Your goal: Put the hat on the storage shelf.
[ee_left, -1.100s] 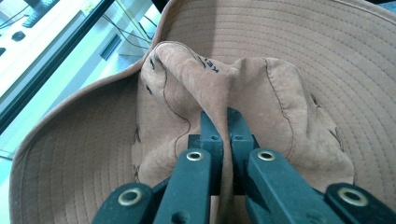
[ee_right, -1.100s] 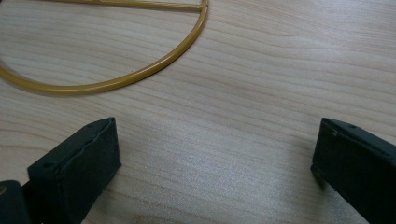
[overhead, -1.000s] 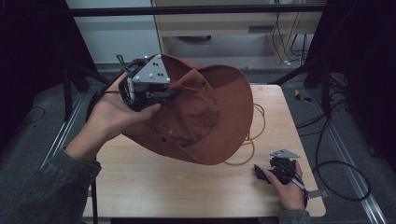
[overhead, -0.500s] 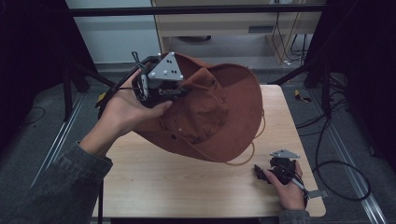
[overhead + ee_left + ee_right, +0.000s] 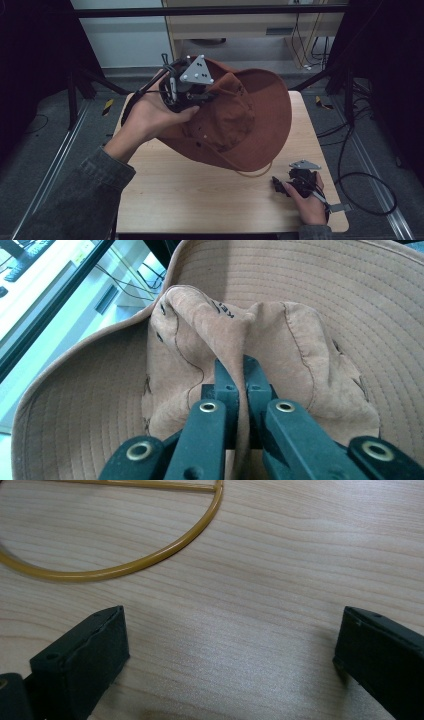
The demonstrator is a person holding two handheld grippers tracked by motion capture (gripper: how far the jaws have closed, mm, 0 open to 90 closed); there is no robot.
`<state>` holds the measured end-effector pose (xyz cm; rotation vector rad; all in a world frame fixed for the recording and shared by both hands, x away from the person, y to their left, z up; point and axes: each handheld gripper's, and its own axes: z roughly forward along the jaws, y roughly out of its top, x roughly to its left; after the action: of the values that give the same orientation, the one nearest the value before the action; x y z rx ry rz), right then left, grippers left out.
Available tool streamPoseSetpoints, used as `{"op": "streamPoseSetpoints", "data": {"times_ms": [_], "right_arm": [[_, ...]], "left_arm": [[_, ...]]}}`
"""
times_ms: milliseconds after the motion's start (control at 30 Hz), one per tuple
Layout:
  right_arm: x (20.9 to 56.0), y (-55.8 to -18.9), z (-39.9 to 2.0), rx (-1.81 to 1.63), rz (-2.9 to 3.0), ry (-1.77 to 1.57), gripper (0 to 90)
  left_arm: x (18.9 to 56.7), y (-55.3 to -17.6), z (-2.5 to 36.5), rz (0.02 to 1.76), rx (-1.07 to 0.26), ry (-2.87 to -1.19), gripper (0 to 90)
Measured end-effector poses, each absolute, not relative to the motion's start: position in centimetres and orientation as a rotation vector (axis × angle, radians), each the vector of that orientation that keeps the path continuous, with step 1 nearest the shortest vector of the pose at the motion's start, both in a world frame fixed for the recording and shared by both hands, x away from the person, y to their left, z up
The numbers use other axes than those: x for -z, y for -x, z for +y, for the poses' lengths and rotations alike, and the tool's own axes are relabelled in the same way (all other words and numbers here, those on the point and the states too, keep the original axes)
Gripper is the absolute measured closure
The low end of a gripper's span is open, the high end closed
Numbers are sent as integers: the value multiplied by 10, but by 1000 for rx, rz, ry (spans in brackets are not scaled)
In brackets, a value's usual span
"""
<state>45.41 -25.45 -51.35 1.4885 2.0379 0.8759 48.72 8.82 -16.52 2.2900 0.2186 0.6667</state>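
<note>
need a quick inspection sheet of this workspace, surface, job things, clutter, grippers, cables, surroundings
surface: light wooden table, bare apart from the cord.
job's things: brown wide-brimmed hat held up, tilted; its yellow cord lies looped on the table.
clutter: nothing seen.
grippers: left gripper shut on a fold of the hat's crown; right gripper open, low over the table, holding nothing.
cables: black cable trails from the right gripper to the floor; more cables by the cabinet.
surroundings: wooden cabinet behind the table, dark frame, grey floor.
</note>
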Motion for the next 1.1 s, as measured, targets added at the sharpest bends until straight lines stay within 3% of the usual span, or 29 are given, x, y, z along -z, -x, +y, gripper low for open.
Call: {"op": "streamPoseSetpoints", "data": {"times_ms": [1100], "right_arm": [[513, -454, -254, -874, 2040, -1492, 8]], "left_arm": [[173, -501, 34, 165, -650, -2315, 885]]}}
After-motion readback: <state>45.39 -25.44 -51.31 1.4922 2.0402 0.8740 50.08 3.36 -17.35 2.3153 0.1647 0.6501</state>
